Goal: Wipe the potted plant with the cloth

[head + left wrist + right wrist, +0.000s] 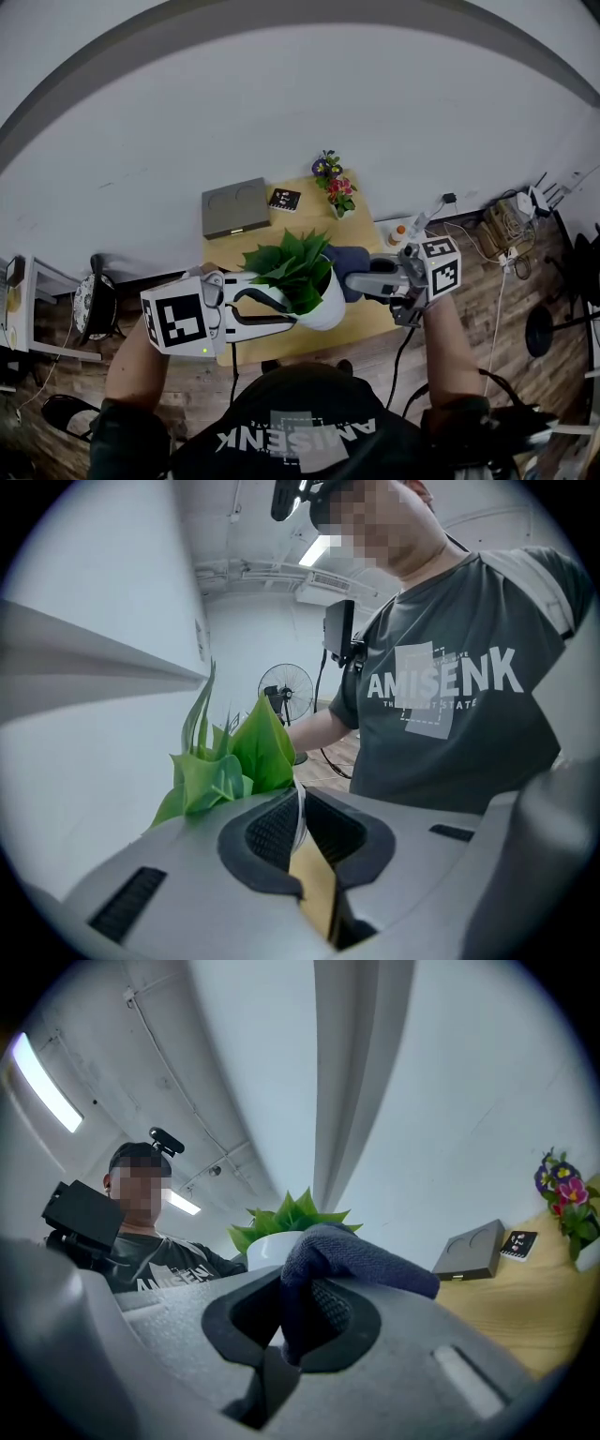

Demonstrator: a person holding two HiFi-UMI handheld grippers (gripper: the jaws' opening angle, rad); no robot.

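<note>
**Left gripper** [286, 315] [298, 810]: its jaws are nearly together, pinching the thin white rim of the pot between the ribbed pads. The potted plant [302, 274] [236, 759] hangs off these jaw tips, clear above the wooden table [380, 321], with the leaves fanning out just beyond the pads.

**Right gripper** [354, 282] [302, 1305]: its jaws are clamped on a fold of the dark blue cloth [349, 257] [361, 1258]. The cloth bulges forward over the upper jaw and lies against the side of the white pot directly ahead of the tips.

**Axis of the plant.** The long axis runs from the pot base to the leaf tips. From the right gripper the leaves point upward above the rim. In the head view they spread away from the person, and any slight tilt cannot be judged.

**Writing.** The person's dark shirt [450, 705] reads "AMISENK". The smaller line beneath it is only partly legible. Each gripper's cube carries black-and-white square markers.
</note>
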